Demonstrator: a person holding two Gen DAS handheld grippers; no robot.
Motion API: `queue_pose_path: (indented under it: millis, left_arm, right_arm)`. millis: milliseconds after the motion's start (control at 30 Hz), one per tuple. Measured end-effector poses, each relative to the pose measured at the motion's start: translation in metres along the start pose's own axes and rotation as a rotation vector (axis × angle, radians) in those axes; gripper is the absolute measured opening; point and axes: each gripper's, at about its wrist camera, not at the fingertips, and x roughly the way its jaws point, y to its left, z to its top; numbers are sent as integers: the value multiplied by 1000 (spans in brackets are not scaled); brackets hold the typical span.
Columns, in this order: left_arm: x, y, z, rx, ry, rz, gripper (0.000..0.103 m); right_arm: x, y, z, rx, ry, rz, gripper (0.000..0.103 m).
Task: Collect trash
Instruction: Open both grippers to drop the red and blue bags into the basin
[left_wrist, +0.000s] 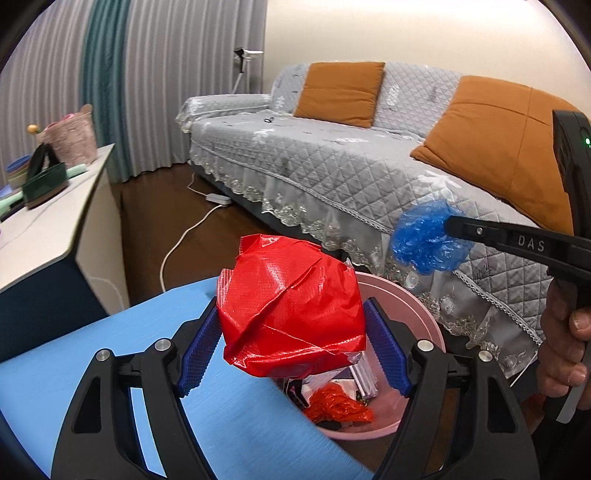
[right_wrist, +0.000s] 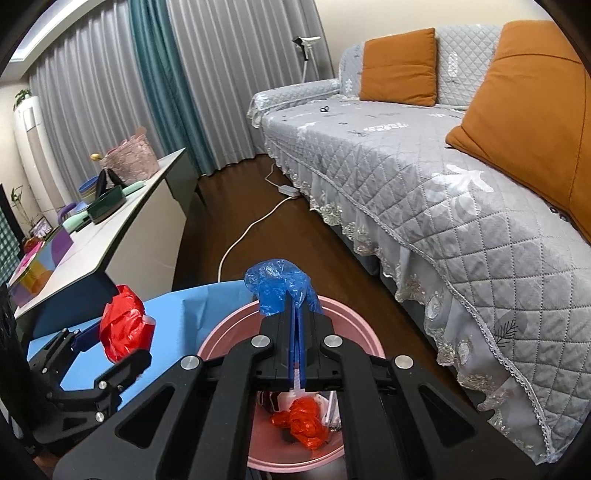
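While our left fingers (left_wrist: 291, 345), spread wide, clamp the red wrapper ball (left_wrist: 291, 306) at the pink bin's (left_wrist: 424, 314) tabletop-side rim, our right fingers (right_wrist: 295, 314), shut on blue plastic (right_wrist: 280, 284), hang nearer, directly over its mouth.

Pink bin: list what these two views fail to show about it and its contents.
- Pink bin: outer wall and base; right wrist view, right gripper covers its middle.
- Near rim: left wrist view, hidden by red wrapper in left gripper.
- Trash inside: only partly seen; the items cannot be told apart.
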Motion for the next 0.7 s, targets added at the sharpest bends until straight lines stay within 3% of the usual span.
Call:
queue_pose_path:
  millis: [100,133,167,233,333,400,467,567,700]
  left_arm:
    - [7,-5,0,22,7,-14,75]
    - [10,-7,0,29,13,-17,81]
    - [10,-8,0,34,18,-19,86]
    - [10,-7,-2,36,21,-17,90]
    - [2,-3,-4,20,22,-13,90]
    - [-6,1,-4,7,20,-9,90]
    - [-20,6,-4,-7,12,4,90]
    - [-49,14,-1,-37,-15,11,90]
    - [-93,22,2,-80,-55,35,91]
  right_arm:
    - [2,-6,2,11,-3,-33,9]
    - [3,-8,3,19,1,-42,24]
    - [2,-10,3,32,1,-49,48]
    - [-1,-13,5,47,-14,-67,63]
    - [-4,-14,7,51,-19,-61,64]
    - [-7,-12,7,51,-22,-58,72]
    - [-13,-8,8,46,-34,-56,86]
    - [-26,-1,10,38,-63,-51,95]
    - [-49,10,9,32,-82,-38,98]
